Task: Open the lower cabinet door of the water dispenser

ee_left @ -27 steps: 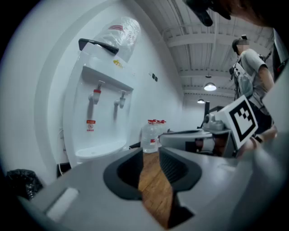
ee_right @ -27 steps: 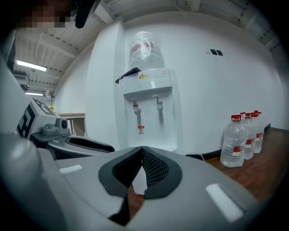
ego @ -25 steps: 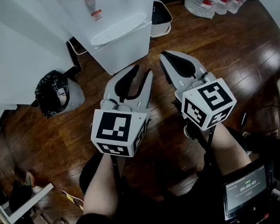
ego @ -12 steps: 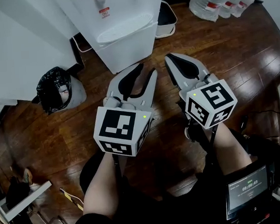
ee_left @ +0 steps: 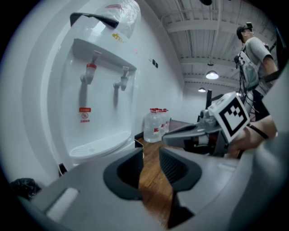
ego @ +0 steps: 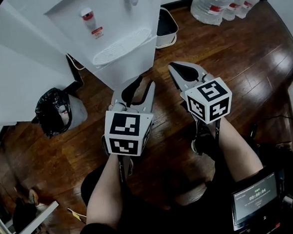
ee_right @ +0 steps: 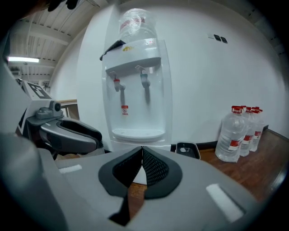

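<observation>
- Shows approach step: lower cabinet door [ego: 124, 66] of water dispenser [ego: 107, 21] closed, just ahead, untouched.
- Shows left gripper [ee_left: 151, 152] fingers a slit apart, right gripper [ee_right: 142, 150] fingers together, both empty.
- Calls next for hooking the door edge.

The head view looks steeply down from overhead, with the water dispenser [ego: 116, 36] at 12 o'clock. Both gripper views look almost level from close by: the left shows it at 10 o'clock, the right at 12. All three share the water bottles [ego: 218, 1].
</observation>
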Action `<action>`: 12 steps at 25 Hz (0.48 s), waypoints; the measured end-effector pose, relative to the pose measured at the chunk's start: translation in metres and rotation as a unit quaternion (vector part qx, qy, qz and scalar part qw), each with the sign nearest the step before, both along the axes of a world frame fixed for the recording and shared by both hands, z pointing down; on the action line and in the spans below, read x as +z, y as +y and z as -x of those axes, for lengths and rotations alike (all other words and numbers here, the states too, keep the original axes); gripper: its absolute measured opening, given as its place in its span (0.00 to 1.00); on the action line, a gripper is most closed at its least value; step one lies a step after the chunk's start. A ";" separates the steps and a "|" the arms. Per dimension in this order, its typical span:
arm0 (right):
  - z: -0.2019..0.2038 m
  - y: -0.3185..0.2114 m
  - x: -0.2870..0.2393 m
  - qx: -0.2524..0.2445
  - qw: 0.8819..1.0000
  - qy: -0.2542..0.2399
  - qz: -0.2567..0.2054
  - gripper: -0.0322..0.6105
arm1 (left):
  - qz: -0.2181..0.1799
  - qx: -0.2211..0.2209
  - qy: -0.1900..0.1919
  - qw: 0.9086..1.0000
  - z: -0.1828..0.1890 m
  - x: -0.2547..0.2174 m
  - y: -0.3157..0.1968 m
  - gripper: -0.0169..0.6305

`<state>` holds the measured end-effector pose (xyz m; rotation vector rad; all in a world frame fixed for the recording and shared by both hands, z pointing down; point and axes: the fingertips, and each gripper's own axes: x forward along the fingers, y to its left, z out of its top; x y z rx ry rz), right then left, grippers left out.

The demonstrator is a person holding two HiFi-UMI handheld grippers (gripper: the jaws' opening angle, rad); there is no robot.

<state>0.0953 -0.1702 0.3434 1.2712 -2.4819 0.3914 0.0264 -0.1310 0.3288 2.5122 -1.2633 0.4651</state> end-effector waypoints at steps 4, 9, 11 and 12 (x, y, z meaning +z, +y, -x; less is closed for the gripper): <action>-0.010 -0.029 0.022 0.005 1.000 0.020 0.017 0.06 | 0.015 0.018 -0.013 1.000 -0.009 0.015 -0.025 0.23; -0.015 -0.068 0.051 0.008 0.999 0.038 0.036 0.15 | 0.053 0.034 -0.024 0.998 -0.027 0.044 -0.057 0.23; -0.015 -0.081 0.061 0.006 0.998 0.050 0.032 0.16 | 0.063 0.045 -0.030 0.997 -0.036 0.055 -0.066 0.23; -0.015 -0.086 0.067 0.002 0.998 0.059 0.030 0.16 | 0.069 0.049 -0.035 0.996 -0.039 0.061 -0.069 0.23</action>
